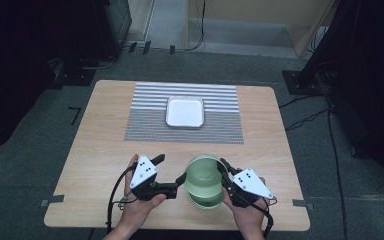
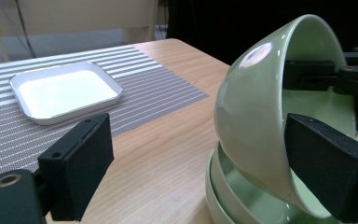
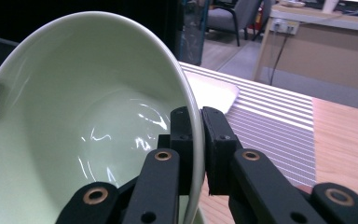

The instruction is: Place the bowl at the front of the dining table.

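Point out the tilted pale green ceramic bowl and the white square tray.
Tilted pale green ceramic bowl (image 2: 251,116), left gripper view, outer wall.
White square tray (image 1: 185,111), high view, flat inner floor.

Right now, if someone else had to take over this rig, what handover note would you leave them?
Right gripper: shut on the rim of the top green bowl, which is tilted up off the bowl stack.
Left gripper: open, jaws straddling the tilted bowl's wall, no grip yet.
White tray sits empty on the striped mat at the table's far side.
Done: top bowl tipped partly free of the stack.
Left: probably lift it clear and set it down, perhaps at the tray.
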The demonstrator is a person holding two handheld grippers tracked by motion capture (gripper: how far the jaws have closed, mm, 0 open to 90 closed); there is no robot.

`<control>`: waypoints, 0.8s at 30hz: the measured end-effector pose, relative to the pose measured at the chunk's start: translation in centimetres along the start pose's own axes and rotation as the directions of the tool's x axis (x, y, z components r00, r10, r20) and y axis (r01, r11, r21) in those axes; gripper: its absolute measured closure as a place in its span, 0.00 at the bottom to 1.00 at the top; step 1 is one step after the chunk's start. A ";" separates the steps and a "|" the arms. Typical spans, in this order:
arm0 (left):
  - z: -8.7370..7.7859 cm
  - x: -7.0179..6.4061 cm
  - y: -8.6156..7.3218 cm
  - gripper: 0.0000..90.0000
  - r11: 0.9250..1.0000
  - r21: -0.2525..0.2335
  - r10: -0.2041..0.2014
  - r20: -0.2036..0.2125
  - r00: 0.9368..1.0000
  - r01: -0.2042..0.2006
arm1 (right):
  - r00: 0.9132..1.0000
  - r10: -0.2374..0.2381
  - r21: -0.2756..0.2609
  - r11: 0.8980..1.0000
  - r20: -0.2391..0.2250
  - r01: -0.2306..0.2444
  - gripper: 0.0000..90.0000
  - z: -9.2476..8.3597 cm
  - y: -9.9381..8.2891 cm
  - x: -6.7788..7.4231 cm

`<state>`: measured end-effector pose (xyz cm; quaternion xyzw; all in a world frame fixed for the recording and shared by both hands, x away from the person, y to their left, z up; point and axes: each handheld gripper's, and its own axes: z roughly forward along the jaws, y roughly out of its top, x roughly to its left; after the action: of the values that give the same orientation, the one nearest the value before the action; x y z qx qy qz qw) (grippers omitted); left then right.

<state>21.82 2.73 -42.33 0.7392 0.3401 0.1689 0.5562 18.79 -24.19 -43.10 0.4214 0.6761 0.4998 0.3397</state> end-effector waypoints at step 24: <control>-5.1 6.9 -3.1 0.09 0.998 -0.025 -0.065 -0.177 0.982 0.062 | 1.000 0.010 0.003 1.000 0.009 -0.010 0.94 0.1 -0.1 -0.8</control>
<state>22.54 11.62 -44.48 0.7045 0.4101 0.2199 0.5359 19.15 -24.89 -43.15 0.4277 0.6733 0.4984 0.3396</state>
